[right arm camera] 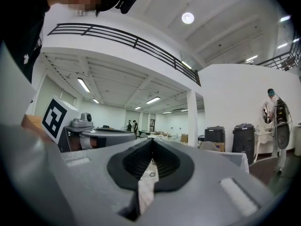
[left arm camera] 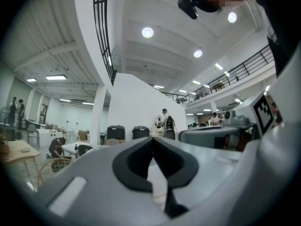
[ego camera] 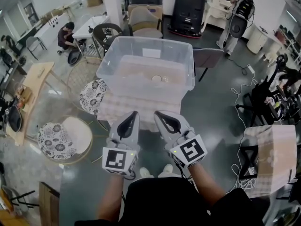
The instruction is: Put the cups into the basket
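A clear plastic bin [ego camera: 106, 65], the basket, stands on a table with a pale checked cloth [ego camera: 117, 108]. On the bin's floor lie two small pale round cups [ego camera: 160, 78], seen from above. My left gripper [ego camera: 132, 115] and right gripper [ego camera: 162, 115] are held side by side at the table's near edge, short of the bin, tips pointing toward it. Both are shut with nothing between the jaws. In the left gripper view the left gripper [left arm camera: 153, 144] points level across the hall. The right gripper [right arm camera: 151, 144] in the right gripper view does the same.
Two wicker chairs with floral cushions [ego camera: 93, 95] [ego camera: 59, 136] stand left of the table. A grey chair [ego camera: 207, 58] is behind the bin at the right. Another cloth-covered table [ego camera: 270, 149] and floor cables [ego camera: 244, 86] lie to the right. A person [ego camera: 65, 34] crouches far left.
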A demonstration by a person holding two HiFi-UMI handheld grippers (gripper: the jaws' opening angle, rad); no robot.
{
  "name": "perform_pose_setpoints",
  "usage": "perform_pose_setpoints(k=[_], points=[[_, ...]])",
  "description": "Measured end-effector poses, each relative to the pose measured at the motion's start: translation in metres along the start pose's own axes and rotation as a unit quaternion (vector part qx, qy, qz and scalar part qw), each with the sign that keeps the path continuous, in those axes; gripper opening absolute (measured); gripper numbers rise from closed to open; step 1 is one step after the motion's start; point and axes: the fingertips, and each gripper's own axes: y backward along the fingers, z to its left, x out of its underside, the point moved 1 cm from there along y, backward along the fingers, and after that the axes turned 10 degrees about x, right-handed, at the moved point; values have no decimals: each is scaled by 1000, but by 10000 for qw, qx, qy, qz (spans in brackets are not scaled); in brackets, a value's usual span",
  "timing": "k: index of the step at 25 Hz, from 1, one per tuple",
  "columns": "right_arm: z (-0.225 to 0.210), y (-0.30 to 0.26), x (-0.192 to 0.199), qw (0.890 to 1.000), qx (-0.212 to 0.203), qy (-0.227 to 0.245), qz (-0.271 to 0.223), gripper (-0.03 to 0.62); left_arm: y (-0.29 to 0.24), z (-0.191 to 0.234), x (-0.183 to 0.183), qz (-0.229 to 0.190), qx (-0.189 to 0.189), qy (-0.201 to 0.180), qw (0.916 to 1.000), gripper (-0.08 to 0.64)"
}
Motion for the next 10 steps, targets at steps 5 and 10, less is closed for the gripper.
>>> perform_pose_setpoints(k=[5,10], points=[[0,1,0,10000,-24,14,4,2,2,2,-3,-62,-91,34,9999,6],[-3,0,3,10000,-8,10,39,2,-2,0,0,-33,4,2,10000,6]])
